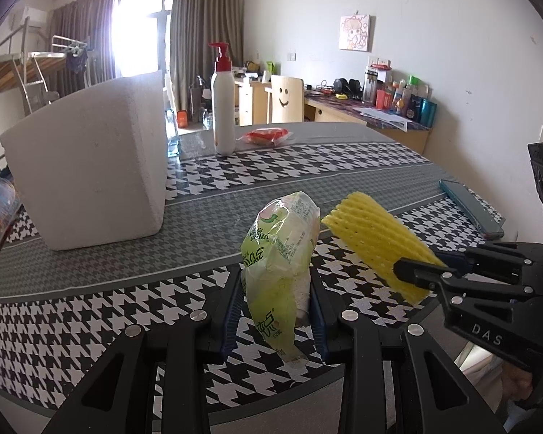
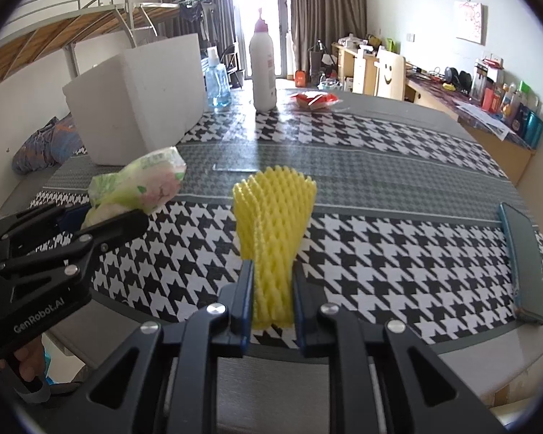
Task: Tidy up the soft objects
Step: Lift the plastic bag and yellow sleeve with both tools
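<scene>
Both claws loaded, white foam box waiting at upper left.

My left gripper (image 1: 277, 311) is clamped on the crinkly green plastic tissue pack (image 1: 280, 253), low centre of its view; my right gripper (image 2: 273, 294) pinches the yellow foam mesh fruit sleeve (image 2: 273, 224) by its lower end, dead centre, its top fanning out. The white foam box (image 1: 87, 170) stands on the houndstooth tablecloth (image 1: 90, 318). I'd lift both clear, carry over the rim, and release only once inside, since the light sleeve could spring away.
</scene>
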A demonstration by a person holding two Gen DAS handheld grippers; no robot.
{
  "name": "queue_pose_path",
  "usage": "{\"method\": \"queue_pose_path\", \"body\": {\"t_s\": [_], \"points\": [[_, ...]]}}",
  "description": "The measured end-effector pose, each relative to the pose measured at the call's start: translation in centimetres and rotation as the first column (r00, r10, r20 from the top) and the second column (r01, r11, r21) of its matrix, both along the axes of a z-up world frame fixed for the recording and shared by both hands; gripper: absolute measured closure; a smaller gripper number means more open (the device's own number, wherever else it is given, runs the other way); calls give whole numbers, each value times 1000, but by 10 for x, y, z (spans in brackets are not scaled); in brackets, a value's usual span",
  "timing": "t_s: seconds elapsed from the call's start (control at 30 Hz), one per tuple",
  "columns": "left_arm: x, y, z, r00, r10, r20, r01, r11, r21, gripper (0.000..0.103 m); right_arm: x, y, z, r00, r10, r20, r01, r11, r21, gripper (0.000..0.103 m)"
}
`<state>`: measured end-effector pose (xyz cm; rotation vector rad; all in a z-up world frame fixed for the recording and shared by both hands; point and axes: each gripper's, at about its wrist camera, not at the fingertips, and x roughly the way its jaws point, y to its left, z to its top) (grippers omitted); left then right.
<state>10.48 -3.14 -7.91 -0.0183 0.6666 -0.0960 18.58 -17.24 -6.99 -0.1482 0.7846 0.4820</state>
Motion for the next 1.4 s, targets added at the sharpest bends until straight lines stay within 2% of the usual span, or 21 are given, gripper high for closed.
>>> {"method": "queue_pose_path", "body": {"t_s": [0.47, 0.63, 1.4], "points": [[-1, -2, 17, 999, -7, 40, 7, 1000, 18, 68, 1, -9, 23, 998, -32, 59, 31, 999, 24, 80], [-1, -2, 22, 999, -33, 31, 33, 999, -2, 68, 0, -9, 29, 996, -36, 86, 35, 999, 24, 80], [7, 7, 57, 996, -18, 92, 17, 1000, 4, 68, -2, -6, 61, 984, -16, 175, 6, 999, 54, 80]]}}
